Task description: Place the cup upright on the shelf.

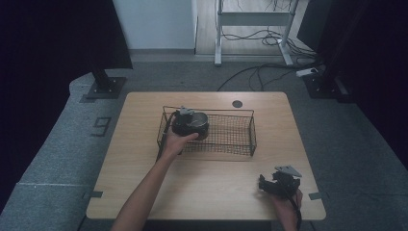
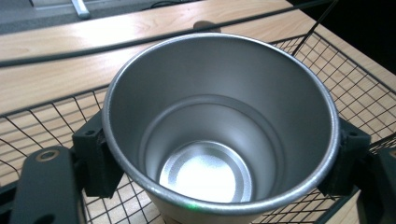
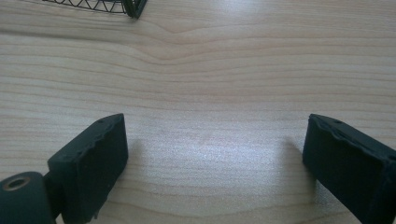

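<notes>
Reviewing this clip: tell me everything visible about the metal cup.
The metal cup is a round, brushed silver vessel with a rolled rim, stepped inner wall and shiny flat bottom, empty inside. It stands about upright, mouth up, over the left end of the black wire basket. The left gripper clamps it, jaws against opposite outer sides.

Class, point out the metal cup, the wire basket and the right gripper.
metal cup [image 2: 205, 177]: left gripper view, inner bottom.
wire basket [image 1: 231, 132]: high view, mesh floor.
right gripper [image 3: 215, 154]: right gripper view, midway between its open jaws.
</notes>
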